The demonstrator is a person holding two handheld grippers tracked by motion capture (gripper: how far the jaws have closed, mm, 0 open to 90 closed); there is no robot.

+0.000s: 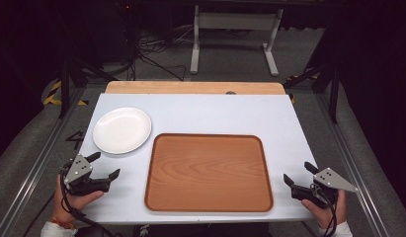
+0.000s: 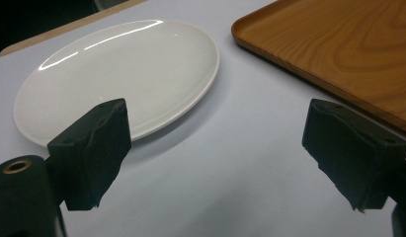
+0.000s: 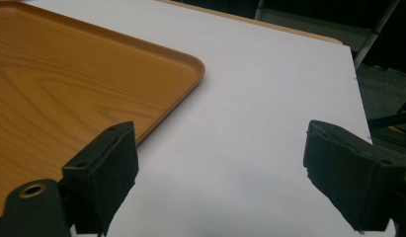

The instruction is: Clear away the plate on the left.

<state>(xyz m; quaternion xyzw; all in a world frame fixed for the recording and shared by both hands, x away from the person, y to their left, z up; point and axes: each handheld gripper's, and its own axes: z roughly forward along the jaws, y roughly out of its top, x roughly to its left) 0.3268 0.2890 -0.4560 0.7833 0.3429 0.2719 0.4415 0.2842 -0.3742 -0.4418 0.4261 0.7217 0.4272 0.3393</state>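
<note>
While both grippers rested at the near edge of the table (image 1: 215,111), the left gripper (image 1: 102,167) and right gripper (image 1: 299,174) each had jaws spread wide, holding nothing. Between them lay the empty wooden tray (image 1: 208,171), its long side running left to right. Farther off, just beyond the left gripper and beside the tray's far left corner, sat the white plate (image 1: 122,130), likely that hand's to take.

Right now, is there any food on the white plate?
No, it's empty. The plate shows a bare, shiny white top, with nothing lying on it.
</note>
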